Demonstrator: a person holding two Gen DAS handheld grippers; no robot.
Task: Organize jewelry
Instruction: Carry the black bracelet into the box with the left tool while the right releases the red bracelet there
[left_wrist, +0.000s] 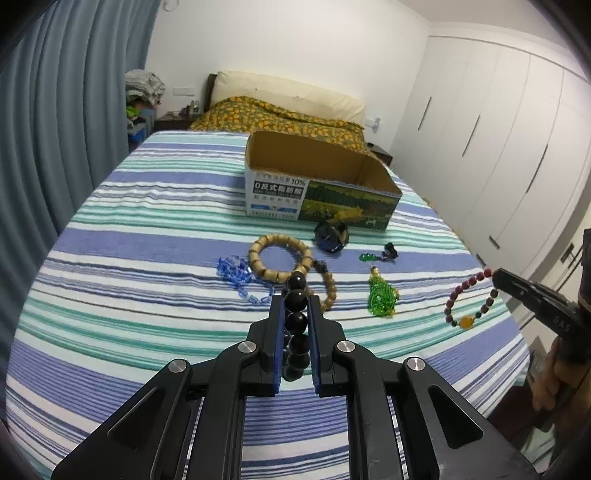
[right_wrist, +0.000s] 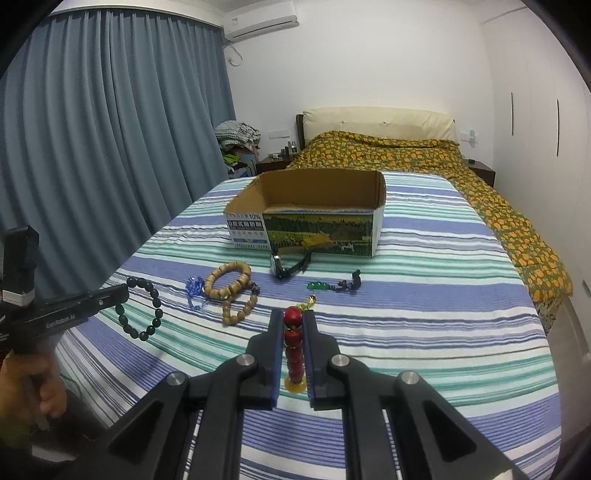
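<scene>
Bracelets hang clamped in both fingers, black left (left_wrist: 295, 306), red right (right_wrist: 293, 332), above open bedspread (right_wrist: 424, 314).

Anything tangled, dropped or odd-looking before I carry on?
Nothing damaged. Two tan wooden bead bracelets lie overlapped beside the blue crystal strand, possibly tangled. The open cardboard box shows no jewelry inside from here.

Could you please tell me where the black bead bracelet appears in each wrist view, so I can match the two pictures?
Left wrist view: the black bead bracelet is at lower centre, gripped between the left tool's fingers.
Right wrist view: it hangs at far left from the tip of the left tool, above the striped sheet.
Shared landmark: the open cardboard box beyond the jewelry, with the wooden bead bracelet before it.
</scene>
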